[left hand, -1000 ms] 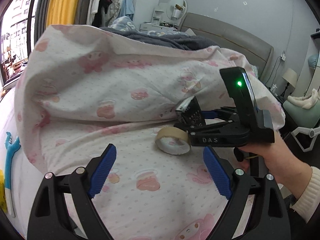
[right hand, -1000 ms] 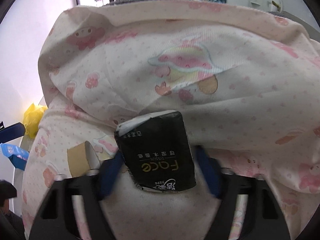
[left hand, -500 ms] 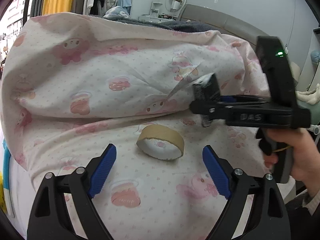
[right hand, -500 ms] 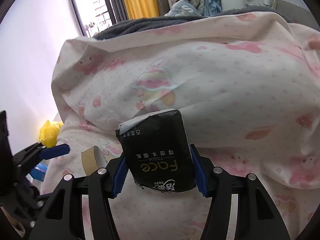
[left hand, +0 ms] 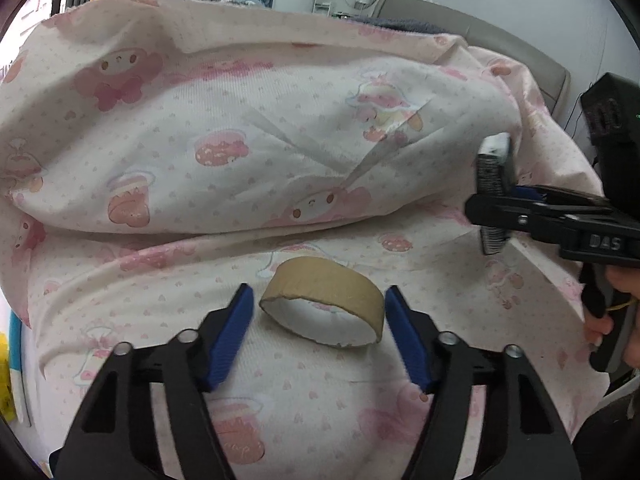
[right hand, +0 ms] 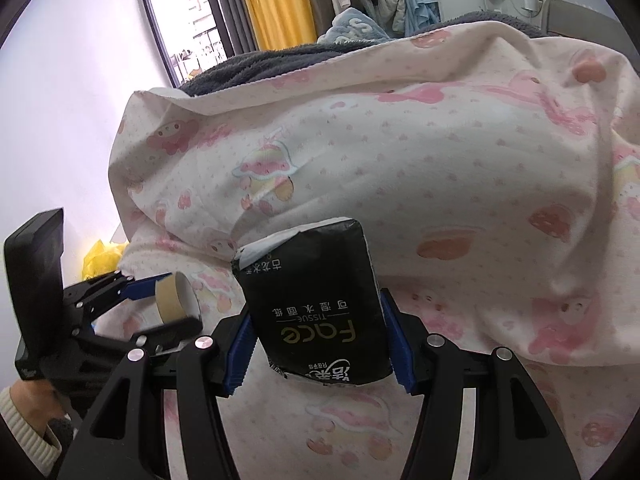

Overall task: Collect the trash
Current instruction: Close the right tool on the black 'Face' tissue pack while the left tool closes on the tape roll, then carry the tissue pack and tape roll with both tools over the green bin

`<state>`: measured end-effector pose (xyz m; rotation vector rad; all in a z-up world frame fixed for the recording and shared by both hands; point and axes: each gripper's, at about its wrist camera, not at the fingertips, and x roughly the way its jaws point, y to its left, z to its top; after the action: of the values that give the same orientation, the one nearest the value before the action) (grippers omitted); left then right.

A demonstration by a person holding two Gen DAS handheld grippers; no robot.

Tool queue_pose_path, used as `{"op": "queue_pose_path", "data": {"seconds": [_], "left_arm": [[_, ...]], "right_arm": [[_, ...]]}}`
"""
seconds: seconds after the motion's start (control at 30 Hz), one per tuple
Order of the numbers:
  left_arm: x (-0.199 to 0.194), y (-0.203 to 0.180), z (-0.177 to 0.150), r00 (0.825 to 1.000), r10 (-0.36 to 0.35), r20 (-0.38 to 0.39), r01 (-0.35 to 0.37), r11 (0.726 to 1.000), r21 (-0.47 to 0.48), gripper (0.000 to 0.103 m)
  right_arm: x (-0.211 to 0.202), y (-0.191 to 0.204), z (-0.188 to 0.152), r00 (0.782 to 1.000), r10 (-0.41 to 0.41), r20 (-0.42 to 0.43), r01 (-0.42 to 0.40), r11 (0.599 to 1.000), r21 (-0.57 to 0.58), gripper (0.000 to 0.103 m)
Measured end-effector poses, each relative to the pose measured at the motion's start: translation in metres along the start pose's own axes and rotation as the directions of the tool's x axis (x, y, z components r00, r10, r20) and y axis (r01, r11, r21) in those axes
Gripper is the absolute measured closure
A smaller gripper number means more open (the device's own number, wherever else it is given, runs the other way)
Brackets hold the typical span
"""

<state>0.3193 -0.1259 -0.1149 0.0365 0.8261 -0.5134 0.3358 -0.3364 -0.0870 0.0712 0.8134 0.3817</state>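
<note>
A brown cardboard tape ring (left hand: 322,299) lies on the pink-patterned bedsheet (left hand: 280,392). My left gripper (left hand: 320,324) is open, its blue pads on either side of the ring, close to it but apart. The ring and left gripper also show in the right wrist view (right hand: 176,296). My right gripper (right hand: 316,344) is shut on a black tissue pack (right hand: 316,304) and holds it above the bed. That pack shows at the right of the left wrist view (left hand: 494,176), lifted clear of the sheet.
A bulky folded duvet (left hand: 256,128) rises just behind the ring. A yellow bag (right hand: 102,258) sits beside the bed at the left. Curtains, hanging clothes and a grey headboard (left hand: 480,36) lie beyond.
My left gripper has moved forward until its pads flank the tape ring, and its jaws have narrowed. My right gripper has lifted the tissue pack up and away to the right.
</note>
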Motion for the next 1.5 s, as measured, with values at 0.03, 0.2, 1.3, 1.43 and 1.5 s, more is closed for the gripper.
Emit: {"op": "queue_pose_path", "data": {"seconds": [0.03, 0.2, 1.3, 1.43, 1.5], "left_arm": [[0.001, -0.001, 0.0, 1.0, -0.001, -0.003, 0.001, 1.0, 0.003, 0.04], [-0.006, -0.004, 0.0, 1.0, 0.002, 0.03, -0.001, 1.0, -0.003, 0.042], [-0.131, 0.077, -0.081, 0.949, 0.305, 0.08, -0.289, 0.942, -0.17, 0.042], [-0.137, 0.097, -0.094, 0.947, 0.317, 0.051, -0.302, 0.933, -0.197, 0.042], [-0.141, 0.109, -0.102, 0.945, 0.325, 0.037, -0.309, 0.925, -0.222, 0.042]], "right_arm": [[-0.001, 0.0, -0.001, 1.0, -0.004, -0.003, 0.004, 1.0, -0.006, 0.044], [-0.011, 0.002, -0.005, 1.0, -0.006, -0.001, 0.006, 1.0, -0.016, 0.044], [-0.042, 0.143, -0.023, 0.994, 0.112, 0.018, -0.112, 0.993, -0.022, 0.044], [-0.043, 0.167, -0.022, 0.991, 0.133, 0.02, -0.132, 0.99, -0.037, 0.044], [-0.043, 0.177, -0.022, 0.99, 0.143, 0.021, -0.142, 0.989, -0.04, 0.044]]}}
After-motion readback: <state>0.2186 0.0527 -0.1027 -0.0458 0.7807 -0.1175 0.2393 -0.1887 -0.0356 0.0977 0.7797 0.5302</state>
